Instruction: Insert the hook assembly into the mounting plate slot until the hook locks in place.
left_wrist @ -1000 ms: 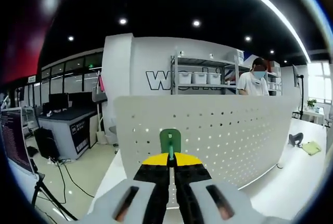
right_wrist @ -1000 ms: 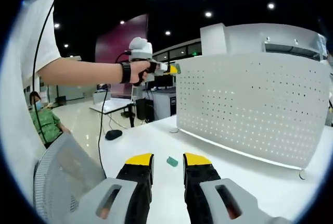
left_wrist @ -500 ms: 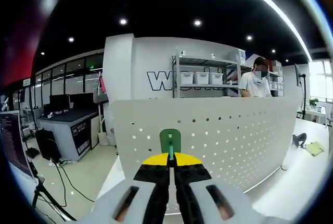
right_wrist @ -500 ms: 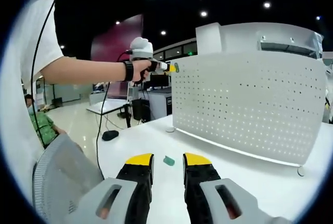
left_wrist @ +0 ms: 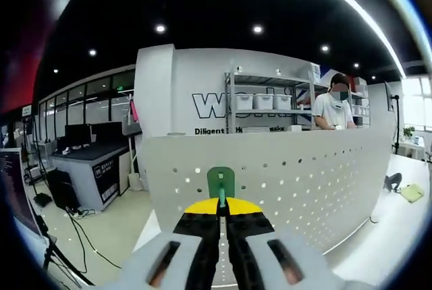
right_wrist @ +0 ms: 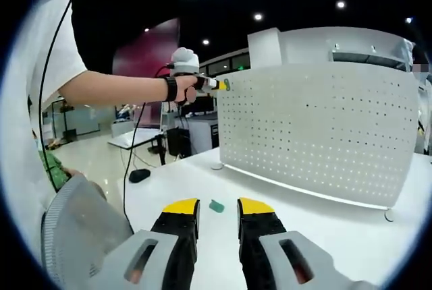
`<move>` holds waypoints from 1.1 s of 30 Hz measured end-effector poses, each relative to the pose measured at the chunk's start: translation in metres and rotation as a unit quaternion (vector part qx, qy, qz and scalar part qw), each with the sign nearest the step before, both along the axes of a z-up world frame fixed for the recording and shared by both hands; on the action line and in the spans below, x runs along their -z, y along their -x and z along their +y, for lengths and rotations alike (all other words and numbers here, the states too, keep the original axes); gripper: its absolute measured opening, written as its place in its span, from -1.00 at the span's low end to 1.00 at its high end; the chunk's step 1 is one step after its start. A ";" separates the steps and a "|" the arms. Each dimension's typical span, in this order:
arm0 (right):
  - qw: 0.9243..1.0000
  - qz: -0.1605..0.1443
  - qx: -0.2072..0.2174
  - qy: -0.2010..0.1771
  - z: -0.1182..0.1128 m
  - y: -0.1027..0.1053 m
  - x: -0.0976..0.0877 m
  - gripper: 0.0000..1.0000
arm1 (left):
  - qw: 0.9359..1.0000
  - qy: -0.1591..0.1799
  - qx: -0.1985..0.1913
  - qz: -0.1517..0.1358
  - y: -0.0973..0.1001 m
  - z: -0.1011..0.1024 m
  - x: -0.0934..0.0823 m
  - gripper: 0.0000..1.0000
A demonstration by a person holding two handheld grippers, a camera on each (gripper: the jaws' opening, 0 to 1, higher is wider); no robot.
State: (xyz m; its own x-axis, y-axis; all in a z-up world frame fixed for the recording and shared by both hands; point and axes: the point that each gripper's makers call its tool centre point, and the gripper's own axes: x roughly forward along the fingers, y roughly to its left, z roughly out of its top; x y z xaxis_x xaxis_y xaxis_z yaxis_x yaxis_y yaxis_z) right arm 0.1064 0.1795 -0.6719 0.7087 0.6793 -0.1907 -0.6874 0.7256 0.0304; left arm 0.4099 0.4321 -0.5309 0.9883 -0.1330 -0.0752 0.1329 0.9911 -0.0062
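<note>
While the left gripper [left_wrist: 221, 204] pinches the green hook [left_wrist: 221, 182] tight right at the top corner of the white board [left_wrist: 290, 182], the right gripper [right_wrist: 218, 206] hangs with its jaws apart over the table [right_wrist: 337, 236] in front of the board, holding nothing. The hook looks small, light and stiff, so a firm pinch on its thin stem seems best. Another small green piece [right_wrist: 216, 206] lies on the table near the board.

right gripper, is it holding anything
No, the right gripper is open and empty above the white table, a small green piece lying beyond it.
</note>
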 end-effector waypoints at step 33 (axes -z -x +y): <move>1.000 0.006 0.005 0.008 0.000 -0.003 -0.001 -0.57 | 0.996 -0.048 -0.017 0.078 -0.020 -0.004 0.004 -0.96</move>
